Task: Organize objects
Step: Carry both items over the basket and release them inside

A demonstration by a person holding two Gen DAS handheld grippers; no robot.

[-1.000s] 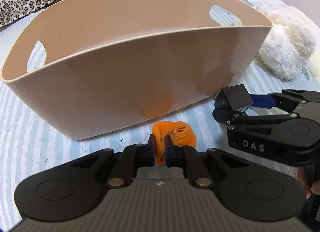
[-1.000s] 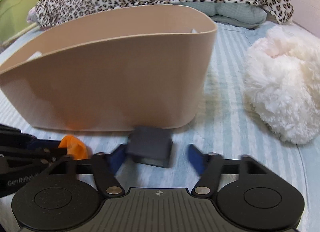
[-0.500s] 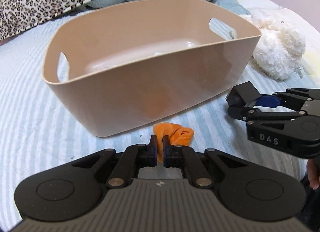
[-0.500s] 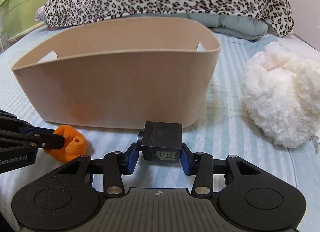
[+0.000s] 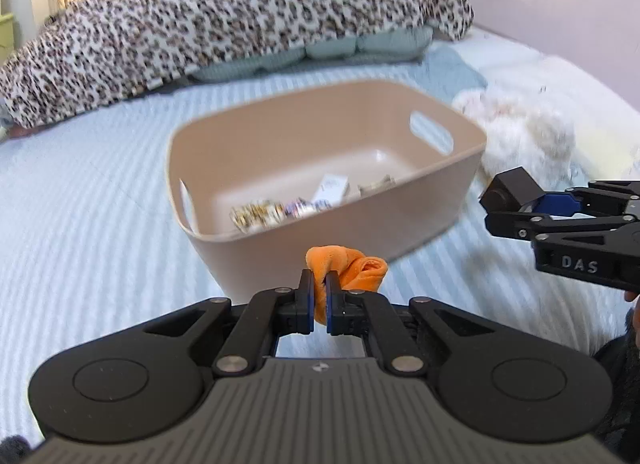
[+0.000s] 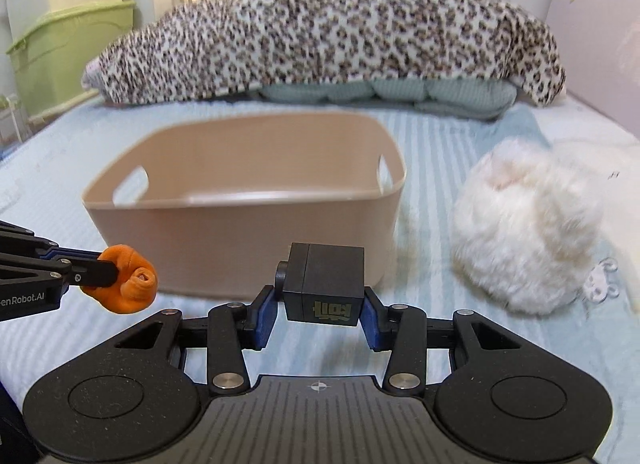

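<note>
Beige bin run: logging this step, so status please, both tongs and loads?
Left tongs shut on orange cloth. Right tongs shut on black box. Both short of beige bin; nothing in between.

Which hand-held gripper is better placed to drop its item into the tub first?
Probably the left: its orange cloth sits right at the tub's near wall, while the right's black box hangs further back.
</note>
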